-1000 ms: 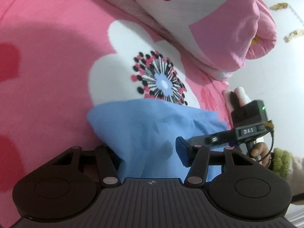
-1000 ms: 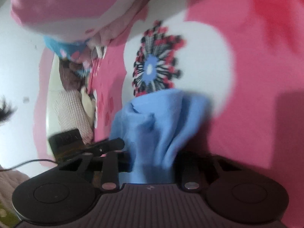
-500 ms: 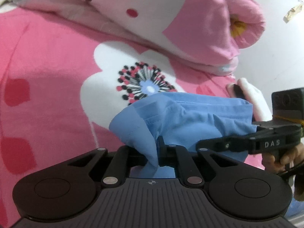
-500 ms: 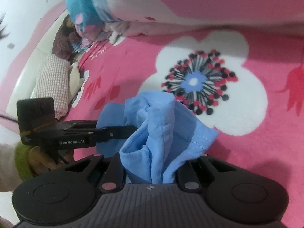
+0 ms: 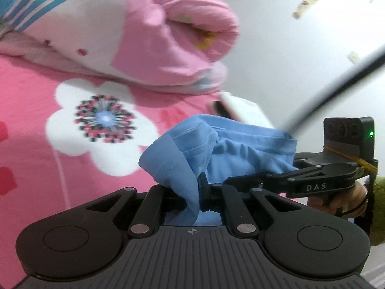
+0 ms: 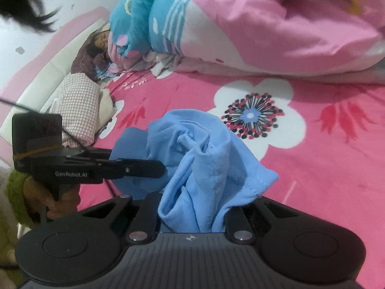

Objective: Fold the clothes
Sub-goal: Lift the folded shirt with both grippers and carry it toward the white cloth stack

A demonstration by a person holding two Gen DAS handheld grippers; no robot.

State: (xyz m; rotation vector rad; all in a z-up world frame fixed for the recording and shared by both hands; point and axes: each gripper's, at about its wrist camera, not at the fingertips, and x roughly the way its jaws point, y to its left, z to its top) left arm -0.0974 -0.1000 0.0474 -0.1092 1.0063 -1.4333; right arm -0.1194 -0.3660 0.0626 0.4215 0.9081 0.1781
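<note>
We hold the blue garment bunched between both tools: our left gripper is pinched tight on a fold, and our right gripper is clamped on another bunch, above the pink flowered bedsheet. Only the right wrist view shows a checked bundle off to its left; only the left shows the white wall ahead to its right.

Left tool and right tool both clamped, side by side.

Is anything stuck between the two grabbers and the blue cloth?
Nothing visible is. The left gripper and the right gripper each pinch the blue cloth directly, bunched between their fingers above the pink flowered bedsheet.
</note>
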